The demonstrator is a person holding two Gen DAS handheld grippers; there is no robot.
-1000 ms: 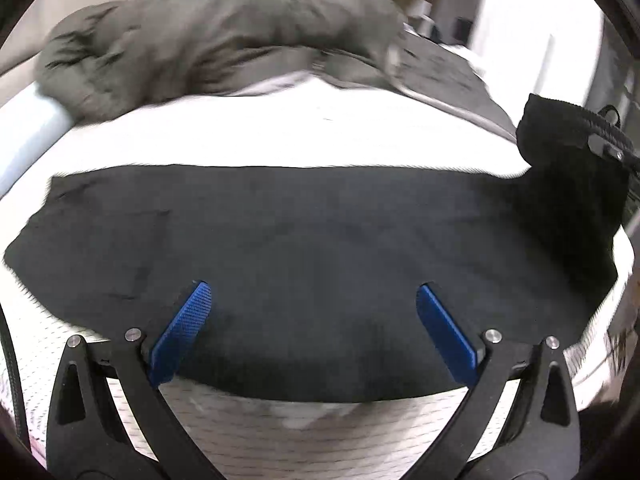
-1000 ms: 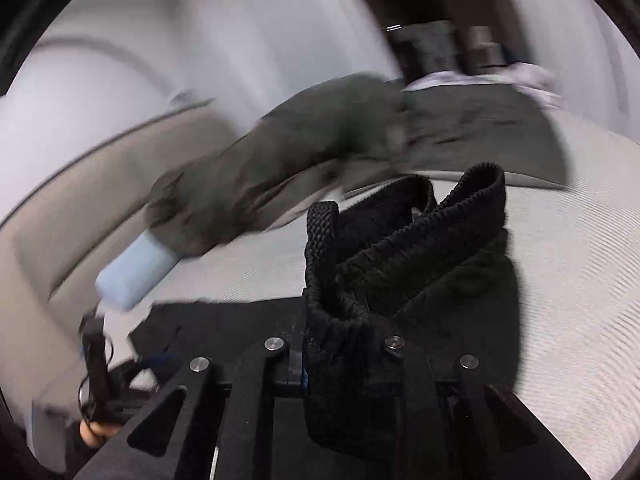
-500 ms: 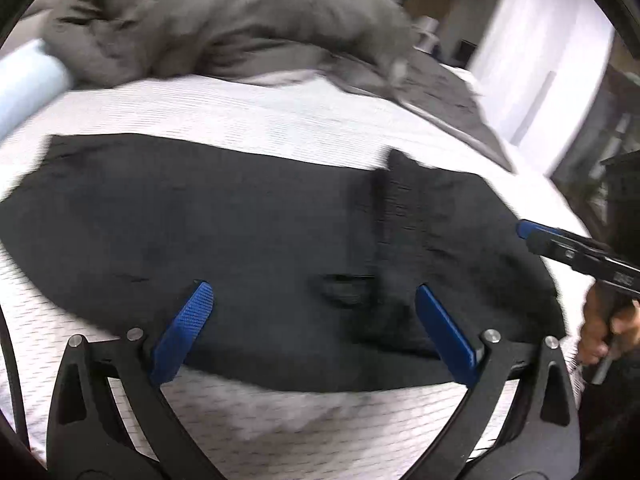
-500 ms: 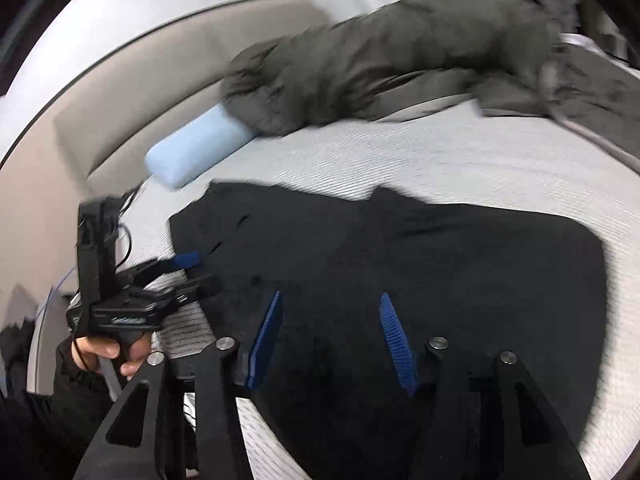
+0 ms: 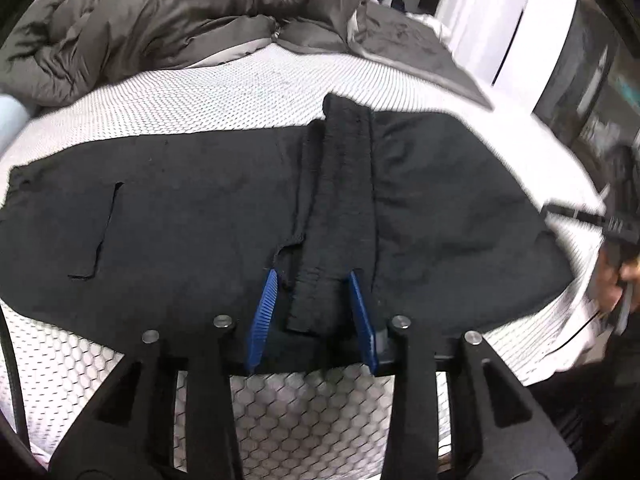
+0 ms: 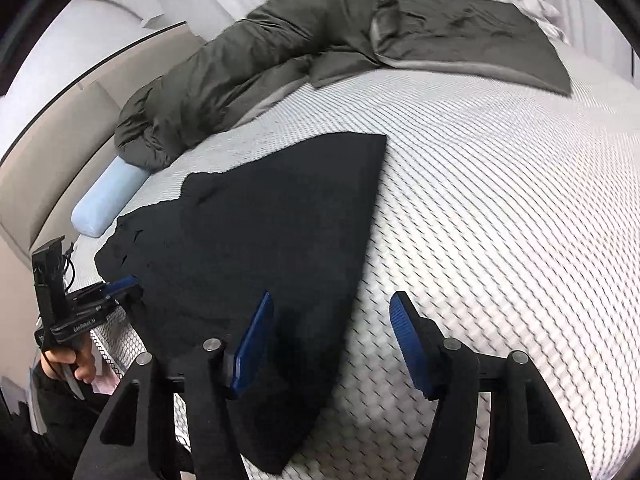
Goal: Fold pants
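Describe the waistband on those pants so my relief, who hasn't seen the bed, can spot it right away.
On the white mattress, in front of the grey duvet, black pants lie flat. The waistband is the ribbed strip running across their middle, its near end between the left tongs. It is thicker and more textured than the smooth cloth either side.

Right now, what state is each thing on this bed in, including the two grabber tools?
Black pants: spread flat, waist end folded over onto the legs.
Waistband: lying across the pants, its near end between the left gripper's pads.
Left gripper: jaws just closing around the waistband, gaps still showing.
Right gripper: open, empty, jaws just widening.
Grey duvet: bunched up.
Blue bolster pillow: lying flat.
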